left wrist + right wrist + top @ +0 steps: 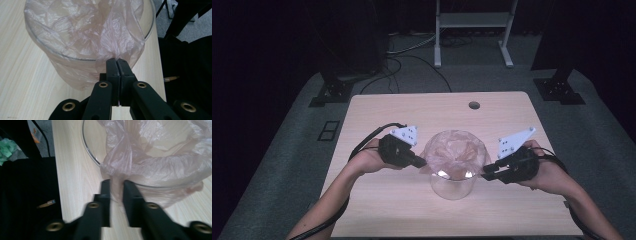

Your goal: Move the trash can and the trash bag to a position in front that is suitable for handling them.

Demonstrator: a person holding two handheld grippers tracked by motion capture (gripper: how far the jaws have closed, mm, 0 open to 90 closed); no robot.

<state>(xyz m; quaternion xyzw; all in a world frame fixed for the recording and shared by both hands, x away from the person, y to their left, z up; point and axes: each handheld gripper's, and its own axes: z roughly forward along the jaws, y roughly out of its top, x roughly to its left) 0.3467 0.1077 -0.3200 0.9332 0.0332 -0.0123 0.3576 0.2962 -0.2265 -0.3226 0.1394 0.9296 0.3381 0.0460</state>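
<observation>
One thin pink plastic bag (455, 152) sits inside one clear glass container (453, 186), which stands near the middle of the table (377, 107), a little toward the person's edge. The bag's mouth is being spread over the container's rim; in the left gripper view the film (82, 37) already drapes down the outside of the glass wall (150, 27).

The left gripper (422, 162) comes in from the container's nine o'clock, its jaws pressed together on a fold of the bag's edge just outside the rim, as its own view (117, 62) shows. The right gripper (487, 173) comes in from three o'clock. In its own view (116, 183) a gathered strip of bag hangs between the two jaws, which stand a little apart and are blurred, so I cannot tell whether the pads truly pinch it.

The bag lies between the two tools, each about equally near, and the rim runs across the line between them. The next pull probably has to go outward and down on the three o'clock side.

Count: one bag, one container, two grippers.
</observation>
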